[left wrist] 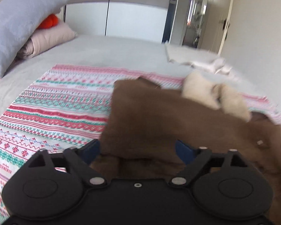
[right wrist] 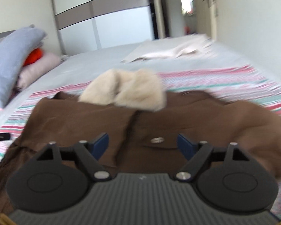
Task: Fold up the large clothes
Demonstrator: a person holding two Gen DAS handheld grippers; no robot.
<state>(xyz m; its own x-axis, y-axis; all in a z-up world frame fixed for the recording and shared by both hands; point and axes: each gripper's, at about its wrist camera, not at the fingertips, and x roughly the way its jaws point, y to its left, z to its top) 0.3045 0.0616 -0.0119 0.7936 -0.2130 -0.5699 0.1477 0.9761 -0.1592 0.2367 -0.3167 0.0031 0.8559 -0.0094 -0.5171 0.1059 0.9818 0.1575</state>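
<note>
The left gripper [left wrist: 137,151] stands with its jaws spread wide, nothing pinched between the blue pads; the brown coat [left wrist: 159,123] lies just ahead of and below them. The right gripper [right wrist: 142,144] is likewise spread wide and empty, hanging above the coat's [right wrist: 95,120] front. No earlier picture shows how either got there.

The coat is a soft, matte brown cloth with a fluffy cream collar [right wrist: 125,90], lying spread on a patterned blanket [left wrist: 52,101]. The blanket is flat woven stuff with bands of pink, red, green and white figures, and it lies on a smooth grey bedsheet [left wrist: 103,50].

The right wrist view shows the coat's front opening as a dark seam running down the middle, and a pocket flap with a metal snap [right wrist: 157,140] between the pads; the left wrist view shows none of this clearly, only the coat's folded left edge and a small pale button [left wrist: 260,142] near the right rim. The left view shows the blanket's pattern sharply; in the right view it is smeared by blur.

Further off, both views show a grey-blue pillow [left wrist: 18,24] leaning over a pink pillow [left wrist: 50,39] with something orange [left wrist: 49,21] between them, a crumpled pale cloth [right wrist: 170,51] at the bed's far side, and a white wardrobe [right wrist: 106,18].
</note>
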